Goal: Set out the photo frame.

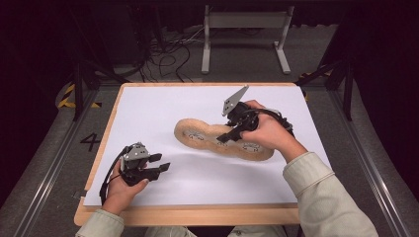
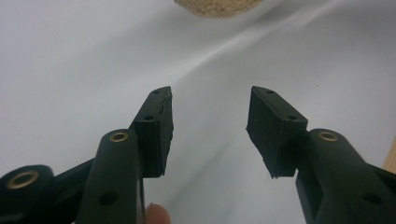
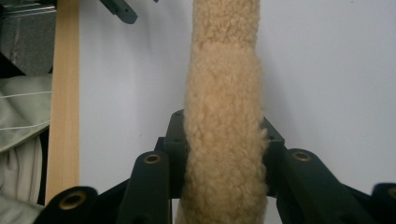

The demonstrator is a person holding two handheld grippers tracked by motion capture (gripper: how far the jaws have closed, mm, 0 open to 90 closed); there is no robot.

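The left gripper [image 1: 160, 164] sits near the front left of the table [image 1: 188, 215], its jaws apart with nothing between them, hovering low over the white sheet [image 1: 163, 108]. In the left gripper view only bare sheet lies between the 2 pads, and the tan fleece edge shows far ahead.

Farther in, the right gripper [image 1: 228, 136] is clenched on the fleece insole [image 1: 197, 134]: in the right gripper view both pads press into the woolly strip [image 3: 224, 116], which stands on edge between them. The insole lies across the middle of the sheet, long axis running left to right, its fuzzy rim curled up around a paler inner face with printed marks.

By my judgement the grasp is made and the lift or turn has barely begun; 1 hand is working, the other waits. What remains depends on where the insole is meant to go.

Nothing else rests on the sheet. Beyond the far edge, cables and a metal stand sit on the floor, well clear.
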